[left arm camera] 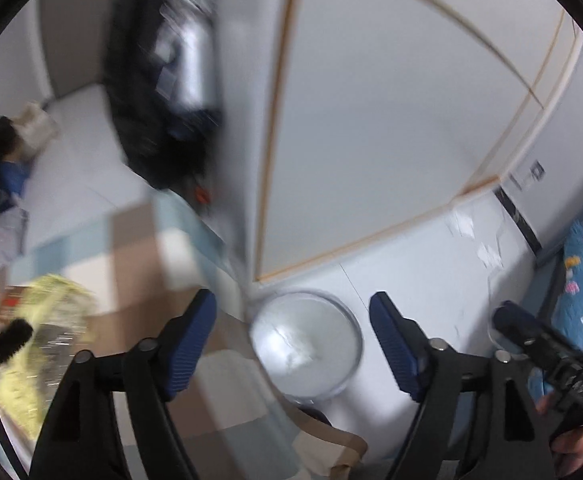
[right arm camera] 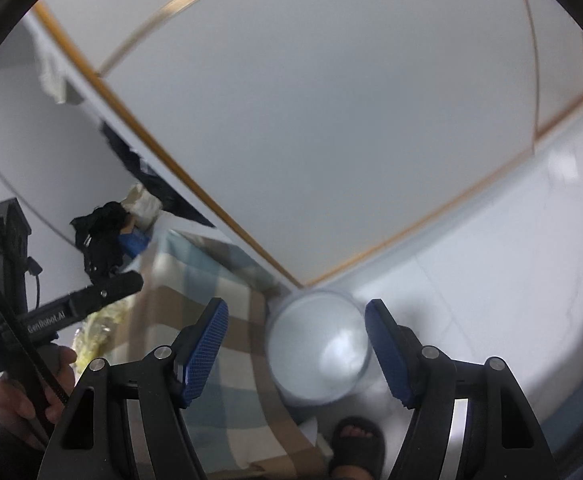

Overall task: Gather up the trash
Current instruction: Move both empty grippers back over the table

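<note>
A round bin lined with a clear bag stands on the floor beside a checked bedspread; the right wrist view shows the bin too. My left gripper hangs open high above the bin with nothing between its blue pads. My right gripper is also open and empty above the bin. A yellow crinkly wrapper lies on the bed at the far left, and the wrapper shows beside the other gripper's body in the right wrist view. Both views are blurred.
A white wardrobe door with wooden trim rises behind the bin. Dark clothes lie at the bed's far end. A sandalled foot stands near the bin. A blue patterned pillow sits at the right. The floor is pale.
</note>
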Tool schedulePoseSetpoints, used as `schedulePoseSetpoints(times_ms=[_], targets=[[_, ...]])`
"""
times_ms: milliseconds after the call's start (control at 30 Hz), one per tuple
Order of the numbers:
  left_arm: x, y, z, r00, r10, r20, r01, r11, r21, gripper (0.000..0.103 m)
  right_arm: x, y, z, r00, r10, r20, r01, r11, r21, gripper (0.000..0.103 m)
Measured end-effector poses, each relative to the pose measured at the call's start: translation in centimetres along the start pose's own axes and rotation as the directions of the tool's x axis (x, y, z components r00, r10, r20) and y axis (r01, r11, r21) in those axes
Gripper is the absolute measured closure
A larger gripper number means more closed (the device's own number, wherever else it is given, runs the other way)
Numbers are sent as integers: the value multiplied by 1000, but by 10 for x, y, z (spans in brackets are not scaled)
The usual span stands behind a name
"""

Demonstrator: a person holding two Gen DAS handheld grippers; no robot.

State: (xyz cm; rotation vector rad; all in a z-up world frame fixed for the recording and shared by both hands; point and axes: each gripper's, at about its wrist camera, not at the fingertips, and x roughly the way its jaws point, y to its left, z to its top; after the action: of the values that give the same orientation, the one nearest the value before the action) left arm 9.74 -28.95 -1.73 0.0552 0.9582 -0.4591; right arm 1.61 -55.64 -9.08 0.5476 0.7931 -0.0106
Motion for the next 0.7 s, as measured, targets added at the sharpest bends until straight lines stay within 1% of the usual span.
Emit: schedulePoseSetpoints(times_ms=[67,167,200,367,533,600,700], targets=[[-19,13,3,998,43,56,-41,999,-32,22,-15,16,8,1000,3,30,-1,999,-37,32],[-52,35,4,989,69,131,-59,995,-85,22,-43,52,17,995,5,96,5,994,-105,26],[-60,40,4,986,79,145,-66,993,-95,21,-51,63,20,993,13,117,1,993,-120,24],[-98,63,-5,967,123,223,-96,987,-127,21,-81,117,21,979,62,192,-26,982,-186,19],[-125,84,-17,954,138,267,-99,983,-155,19,-92,164,9,971,113,213,-58,968,-245,16],[-136,94,-25,946,153,286,-105,979,-177,19,-94,182,2,968,131,215,-70,960,-272,12],[-151,110,-34,935,173,310,-115,974,-197,19,-97,206,-10,964,140,228,-65,949,-307,8]])
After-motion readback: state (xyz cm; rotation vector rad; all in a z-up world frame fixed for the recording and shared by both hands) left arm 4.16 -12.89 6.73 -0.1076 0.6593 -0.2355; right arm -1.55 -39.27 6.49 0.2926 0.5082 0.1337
